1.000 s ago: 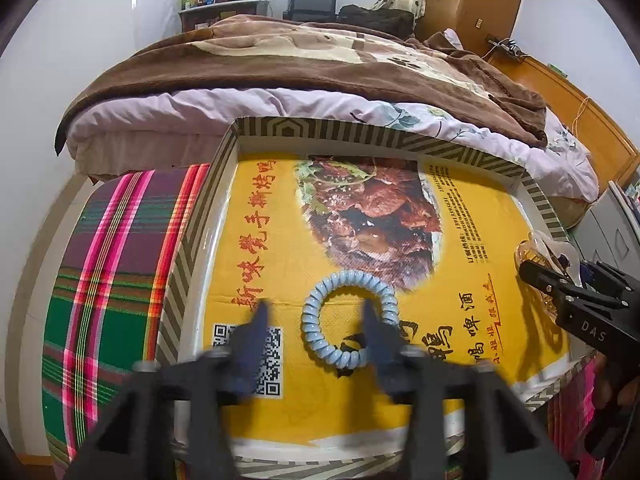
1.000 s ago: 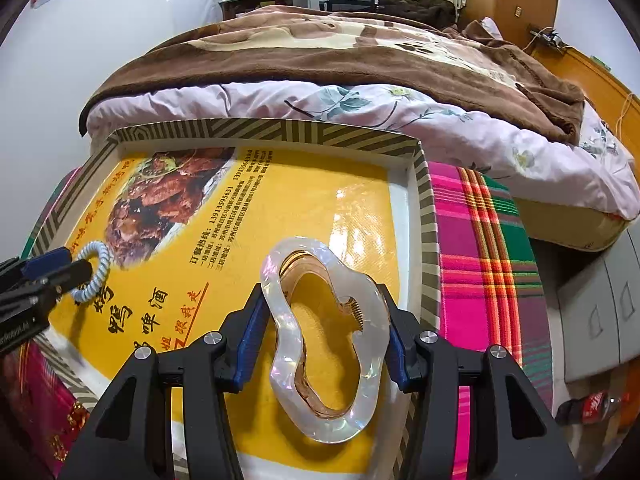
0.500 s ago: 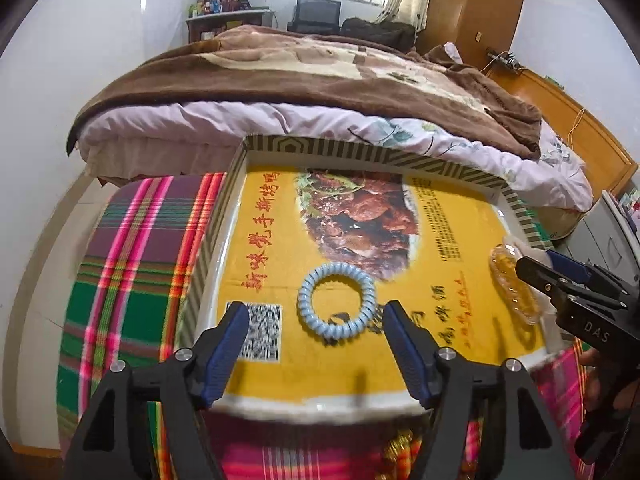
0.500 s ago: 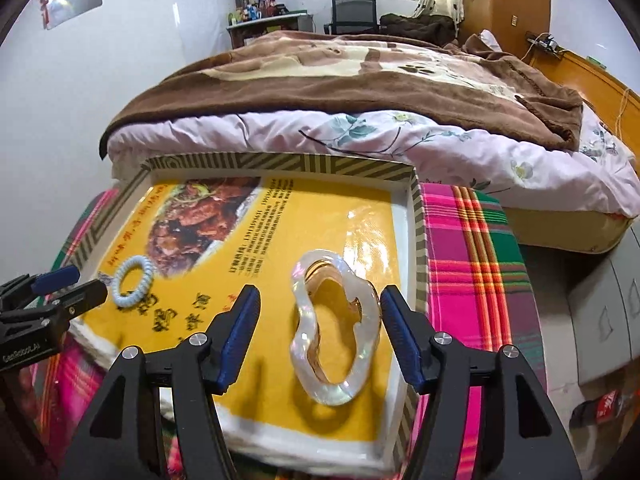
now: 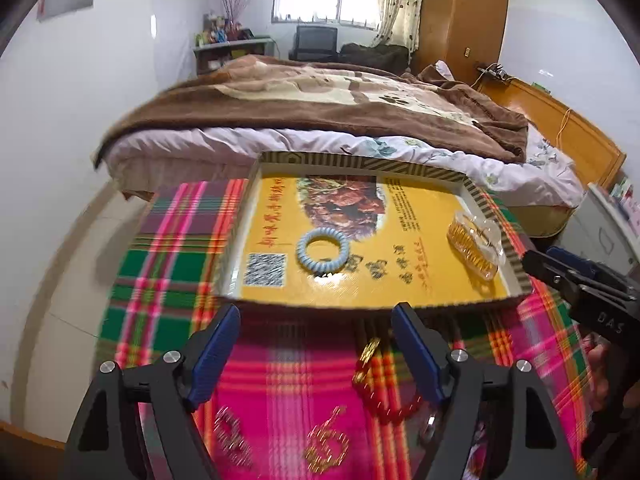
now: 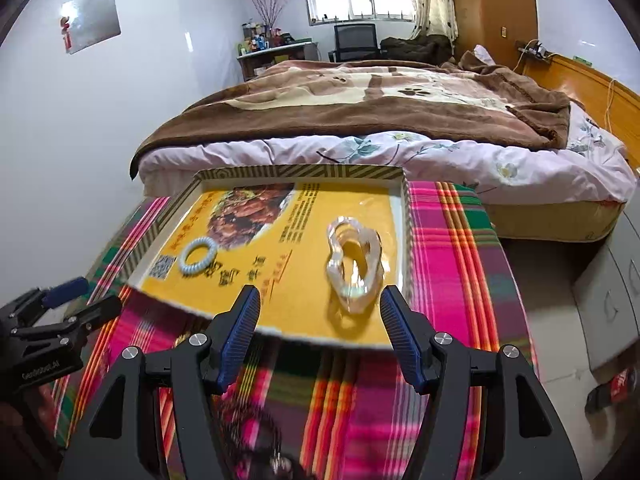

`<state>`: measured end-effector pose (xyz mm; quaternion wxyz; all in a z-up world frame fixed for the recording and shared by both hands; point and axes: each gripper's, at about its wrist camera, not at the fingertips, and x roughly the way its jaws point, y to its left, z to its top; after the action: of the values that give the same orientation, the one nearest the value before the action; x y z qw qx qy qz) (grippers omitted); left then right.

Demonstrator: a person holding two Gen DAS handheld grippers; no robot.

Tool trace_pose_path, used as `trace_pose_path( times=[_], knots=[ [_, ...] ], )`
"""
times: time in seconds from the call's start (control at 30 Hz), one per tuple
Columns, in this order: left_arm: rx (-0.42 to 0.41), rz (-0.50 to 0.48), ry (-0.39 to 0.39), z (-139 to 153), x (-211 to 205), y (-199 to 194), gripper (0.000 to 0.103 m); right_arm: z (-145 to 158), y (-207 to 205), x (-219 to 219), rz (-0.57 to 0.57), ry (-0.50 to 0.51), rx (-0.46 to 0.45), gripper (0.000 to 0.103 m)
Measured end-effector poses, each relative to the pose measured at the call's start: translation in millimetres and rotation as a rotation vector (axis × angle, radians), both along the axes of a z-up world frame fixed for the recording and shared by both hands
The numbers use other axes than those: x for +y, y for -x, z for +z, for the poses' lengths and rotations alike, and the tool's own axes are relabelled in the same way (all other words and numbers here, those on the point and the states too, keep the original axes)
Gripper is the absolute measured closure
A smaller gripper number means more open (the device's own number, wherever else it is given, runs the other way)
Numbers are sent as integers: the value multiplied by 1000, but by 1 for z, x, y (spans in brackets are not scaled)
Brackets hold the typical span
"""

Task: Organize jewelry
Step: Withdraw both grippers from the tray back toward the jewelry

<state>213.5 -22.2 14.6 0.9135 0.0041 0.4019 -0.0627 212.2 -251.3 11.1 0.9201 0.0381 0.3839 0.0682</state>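
A yellow-bottomed box tray lies on a plaid cloth. In it lie a light-blue spiral hair tie and a clear pearly hair claw. My left gripper is open and empty, held in front of the tray over the cloth, above a red bead bracelet with a gold charm. My right gripper is open and empty, just in front of the hair claw. Each gripper shows in the other's view, the right and the left.
The plaid cloth covers the stand. Gold ornaments lie on it near my left gripper. A bed with a brown blanket stands behind the tray. A grey cabinet stands at the right.
Both grippers opened, let go of the hair tie and the hair claw in the tray, and pulled back toward me and up. The bracelet has come into the left view.
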Motion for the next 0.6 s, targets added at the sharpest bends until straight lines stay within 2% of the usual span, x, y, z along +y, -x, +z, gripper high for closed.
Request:
trace_pose_path(
  times=[0.07, 0.23, 0.6],
  knots=[
    [-20, 6, -22, 2, -1, 13, 24, 0, 11, 0, -7, 4, -5, 40],
    [-22, 5, -11, 0, 3, 37, 24, -5, 39, 0, -8, 0, -8, 40],
    [-17, 28, 78, -15, 38, 95, 24, -26, 108, -13, -54, 27, 11, 40]
  ],
)
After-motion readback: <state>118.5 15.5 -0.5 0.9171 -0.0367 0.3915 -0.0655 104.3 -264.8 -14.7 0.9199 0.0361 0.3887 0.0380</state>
